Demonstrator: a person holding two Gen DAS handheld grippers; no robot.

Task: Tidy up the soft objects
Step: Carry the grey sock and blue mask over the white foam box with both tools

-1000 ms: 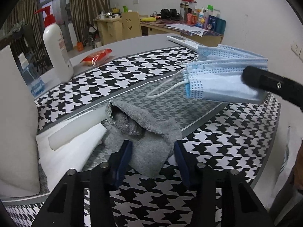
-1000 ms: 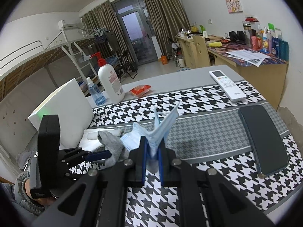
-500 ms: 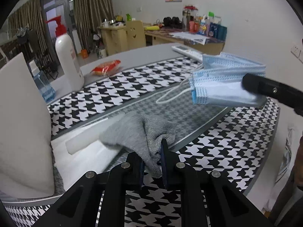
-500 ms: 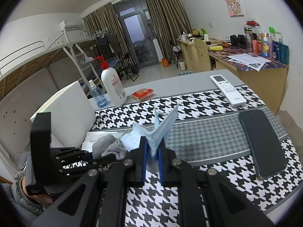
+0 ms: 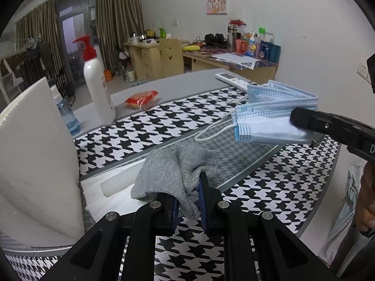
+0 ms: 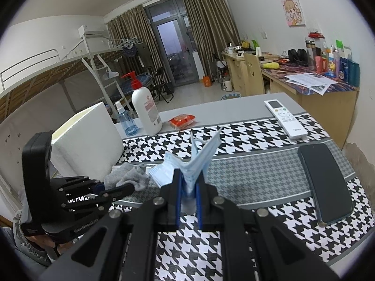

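Counter [image 5: 269, 194]: houndstooth cloth covers its near part.
White foam block [image 5: 35, 154]: stands at the left.
Face masks [image 5: 269, 119]: clamped in the right gripper [image 6: 188, 187], raised above the counter.
Grey sock [image 5: 173, 171]: pinched in the left gripper [image 5: 188, 201], whose jaws have just closed on it, near left.

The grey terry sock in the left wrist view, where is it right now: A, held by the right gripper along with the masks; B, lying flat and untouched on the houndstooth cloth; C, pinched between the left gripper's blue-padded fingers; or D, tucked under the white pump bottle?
C: the grey terry sock bunches up between the left gripper's closed blue pads, its cuff draping over them.
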